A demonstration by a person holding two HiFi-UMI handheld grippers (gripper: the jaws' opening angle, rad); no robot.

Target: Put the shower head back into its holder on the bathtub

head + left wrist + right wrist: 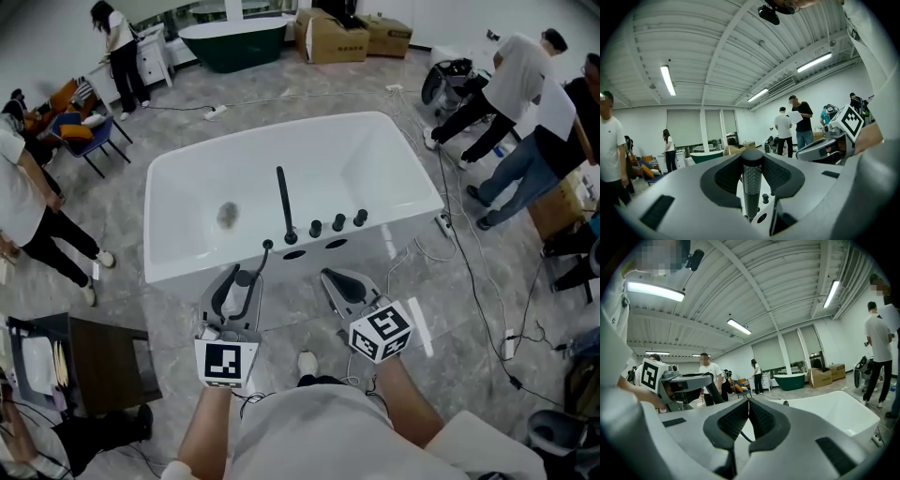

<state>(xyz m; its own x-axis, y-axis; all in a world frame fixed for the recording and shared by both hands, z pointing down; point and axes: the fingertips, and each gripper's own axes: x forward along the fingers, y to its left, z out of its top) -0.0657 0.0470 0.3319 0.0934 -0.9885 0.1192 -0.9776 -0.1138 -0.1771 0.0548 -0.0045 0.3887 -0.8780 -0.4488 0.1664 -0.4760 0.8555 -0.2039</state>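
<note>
A white bathtub (375, 122) stands in front of me, with a black spout (283, 202), three knobs (337, 222) and two dark openings (293, 253) on its near rim. My left gripper (239, 274) is shut on the shower head (751, 180), a slim grey handle with a knurled grip, upright between the pads just short of the rim. Its black hose (265, 249) runs to the rim. My right gripper (336, 275) hangs beside it to the right, its tips touching, shut on nothing (749, 401).
Several people stand around: at the left (23, 206), far left (122, 56) and right (525, 103). A green tub (232, 42) and cardboard boxes (337, 37) are at the back. Cables (469, 244) trail over the floor on the right. A dark table (103, 361) sits near left.
</note>
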